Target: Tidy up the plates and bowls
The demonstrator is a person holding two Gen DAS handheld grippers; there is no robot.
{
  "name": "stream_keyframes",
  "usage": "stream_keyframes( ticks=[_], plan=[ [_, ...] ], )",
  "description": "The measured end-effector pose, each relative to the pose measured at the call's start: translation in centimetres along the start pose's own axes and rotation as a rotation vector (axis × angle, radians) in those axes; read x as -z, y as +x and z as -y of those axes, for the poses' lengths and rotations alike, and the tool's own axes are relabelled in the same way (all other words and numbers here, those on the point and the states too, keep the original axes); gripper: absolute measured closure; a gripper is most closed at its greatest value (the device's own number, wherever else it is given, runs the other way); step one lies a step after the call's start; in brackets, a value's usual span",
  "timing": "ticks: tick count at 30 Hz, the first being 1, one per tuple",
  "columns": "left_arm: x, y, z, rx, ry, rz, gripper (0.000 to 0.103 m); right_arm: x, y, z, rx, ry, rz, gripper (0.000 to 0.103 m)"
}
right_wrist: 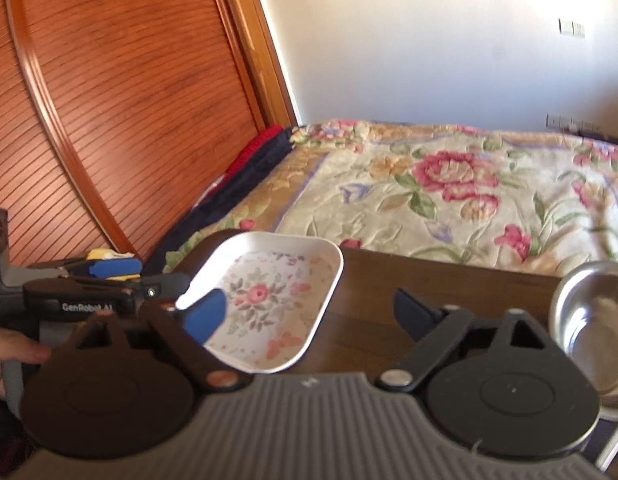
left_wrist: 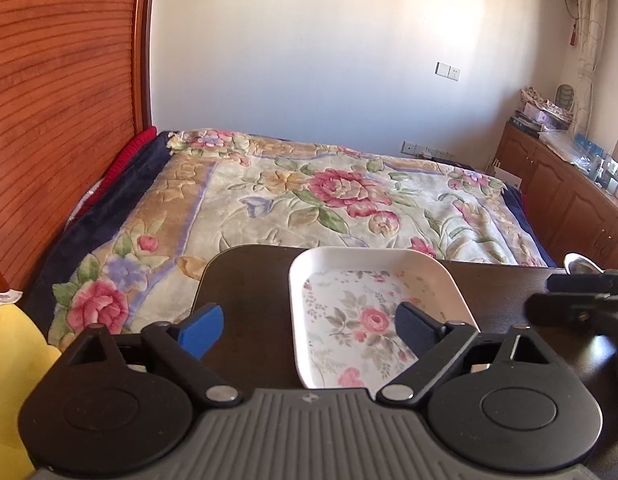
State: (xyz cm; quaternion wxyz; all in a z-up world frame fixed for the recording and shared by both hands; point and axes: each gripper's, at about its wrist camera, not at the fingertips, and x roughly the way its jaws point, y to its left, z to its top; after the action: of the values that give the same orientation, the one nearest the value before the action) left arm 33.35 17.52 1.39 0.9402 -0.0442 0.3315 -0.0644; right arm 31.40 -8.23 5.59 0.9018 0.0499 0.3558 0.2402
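A white rectangular plate [left_wrist: 369,320] with a floral print lies on the dark wooden table [left_wrist: 249,300]. My left gripper [left_wrist: 309,330] is open just above the table. Its right finger hangs over the plate and its left finger is outside the plate's left rim. In the right wrist view the same plate [right_wrist: 269,300] sits left of centre, and a shiny metal bowl [right_wrist: 593,320] stands at the right. My right gripper [right_wrist: 309,314] is open, its left finger over the plate's near corner and its right finger above bare table [right_wrist: 429,280]. Neither gripper holds anything.
A bed with a floral blanket [left_wrist: 329,200] lies right behind the table. A slatted wooden panel [left_wrist: 61,120] rises at the left, and a wooden cabinet [left_wrist: 569,200] runs along the right wall. A yellow object [left_wrist: 13,360] sits near left. A hand [right_wrist: 9,356] holds the left gripper's handle.
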Motion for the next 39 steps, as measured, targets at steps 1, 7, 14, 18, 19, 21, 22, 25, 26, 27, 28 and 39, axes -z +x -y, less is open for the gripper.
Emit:
stream_keyframes(
  ticks=[1, 7, 14, 18, 19, 21, 22, 25, 26, 27, 28, 39],
  plan=[
    [0.0, 0.4, -0.1, 0.003, -0.004, -0.006, 0.018, 0.1, 0.5, 0.1, 0.000, 0.005, -0.011, 0.023],
    [0.2, 2.3, -0.9, 0.018, -0.041, -0.047, 0.042, 0.4, 2.8, 0.8, -0.016, 0.053, -0.078, 0.046],
    [0.5, 3.6, -1.3, 0.017, -0.066, -0.077, 0.063, 0.6, 4.2, 1.3, -0.014, 0.083, -0.110, 0.057],
    [0.5, 3.8, -1.4, 0.017, -0.067, -0.079, 0.068, 0.7, 4.7, 1.3, -0.015, 0.078, -0.118, 0.061],
    [0.5, 3.8, -1.4, 0.014, -0.068, -0.079, 0.069, 0.7, 4.9, 1.4, -0.014, 0.081, -0.121, 0.063],
    [0.6, 4.0, -1.4, 0.015, -0.070, -0.077, 0.072, 0.7, 5.0, 1.3, -0.017, 0.081, -0.124, 0.066],
    [0.7, 4.1, -1.5, 0.016, -0.072, -0.075, 0.075, 0.7, 5.1, 1.3, -0.018, 0.077, -0.126, 0.067],
    [0.7, 4.2, -1.5, 0.012, -0.073, -0.072, 0.078, 0.8, 5.4, 1.2, -0.014, 0.071, -0.130, 0.069],
    [0.7, 4.2, -1.5, 0.013, -0.073, -0.072, 0.080, 0.8, 5.4, 1.2, -0.014, 0.072, -0.130, 0.069],
    [0.7, 4.1, -1.5, 0.014, -0.074, -0.074, 0.081, 0.8, 5.4, 1.2, -0.013, 0.073, -0.130, 0.070],
    [0.7, 4.1, -1.5, 0.014, -0.073, -0.074, 0.083, 0.9, 5.5, 1.2, -0.012, 0.074, -0.131, 0.072],
    [0.8, 4.1, -1.5, 0.025, -0.071, -0.075, 0.092, 0.9, 5.8, 1.2, -0.019, 0.078, -0.131, 0.081]
  ],
)
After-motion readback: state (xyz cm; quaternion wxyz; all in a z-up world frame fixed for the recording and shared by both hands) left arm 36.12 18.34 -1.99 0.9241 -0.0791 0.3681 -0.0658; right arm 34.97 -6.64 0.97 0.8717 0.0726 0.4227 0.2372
